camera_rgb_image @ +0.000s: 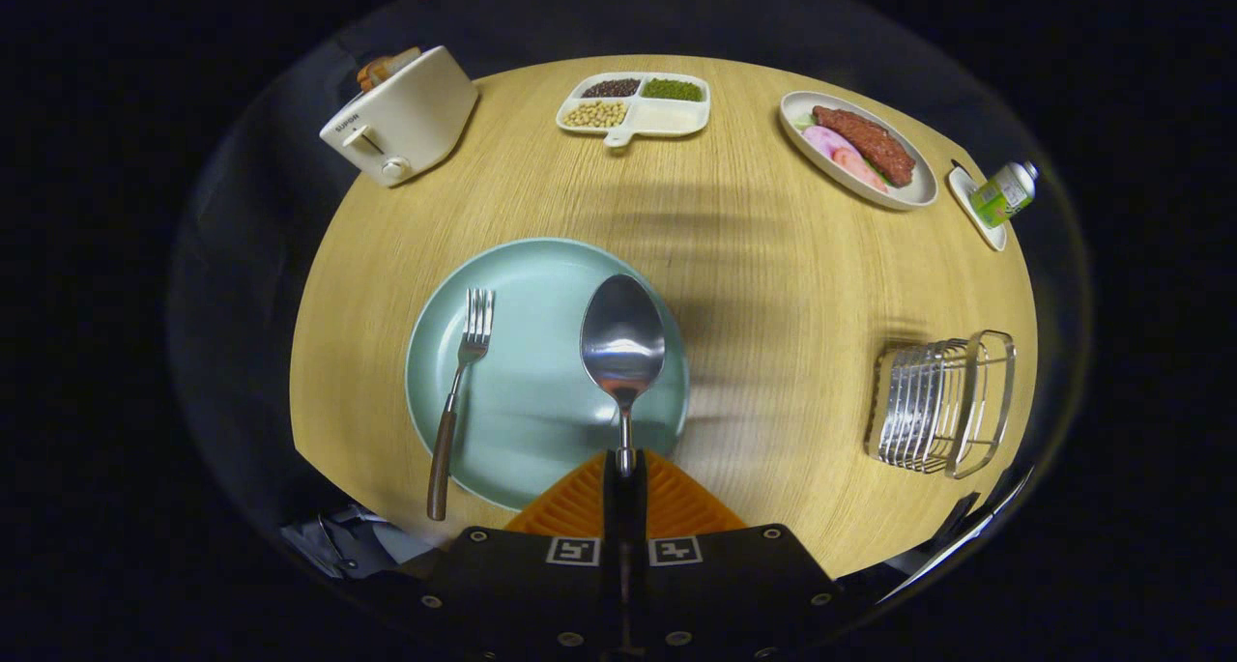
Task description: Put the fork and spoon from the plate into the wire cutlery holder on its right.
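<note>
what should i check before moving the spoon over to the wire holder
1. Grip: the gripper is shut on the spoon, both fingers pressing its handle. ok
2. Spoon lifted off the plate: the bowl shows above the plate's right side, but contact is hard to judge. cannot tell
3. Wire holder: it stands on the table to the right of the plate, opening visible. ok
4. Path: bare table lies between plate and holder. ok
5. Fork: it rests on the plate's left side, handle over the rim, apart from the spoon. ok
6. Room inside the holder: the wires hide its inside. cannot tell
</note>
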{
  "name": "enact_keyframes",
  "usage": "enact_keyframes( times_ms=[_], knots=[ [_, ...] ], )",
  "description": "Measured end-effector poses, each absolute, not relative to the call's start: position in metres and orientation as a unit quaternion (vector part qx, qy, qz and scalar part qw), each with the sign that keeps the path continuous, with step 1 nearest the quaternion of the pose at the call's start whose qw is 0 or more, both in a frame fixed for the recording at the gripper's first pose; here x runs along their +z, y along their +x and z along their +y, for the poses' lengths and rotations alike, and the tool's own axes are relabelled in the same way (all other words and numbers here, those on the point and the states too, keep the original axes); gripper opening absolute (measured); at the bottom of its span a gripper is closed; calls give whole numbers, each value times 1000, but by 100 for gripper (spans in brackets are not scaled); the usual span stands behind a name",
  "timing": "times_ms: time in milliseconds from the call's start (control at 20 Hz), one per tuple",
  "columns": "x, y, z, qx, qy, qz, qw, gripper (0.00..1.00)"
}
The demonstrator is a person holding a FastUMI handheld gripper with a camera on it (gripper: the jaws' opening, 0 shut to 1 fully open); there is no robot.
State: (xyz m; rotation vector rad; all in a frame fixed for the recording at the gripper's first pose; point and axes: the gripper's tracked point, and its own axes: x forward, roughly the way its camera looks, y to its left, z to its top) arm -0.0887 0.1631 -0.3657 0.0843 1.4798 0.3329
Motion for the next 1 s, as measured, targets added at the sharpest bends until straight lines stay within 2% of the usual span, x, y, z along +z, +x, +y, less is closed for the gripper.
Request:
enact_keyframes(
  times_ms=[500,850,1000],
  knots=[
    [-311,-77,40,80,82,613,781,4],
    [-323,-94,-52,27,78,621,779,4],
    [-337,-102,-74,29,66,634,770,4]
  ],
)
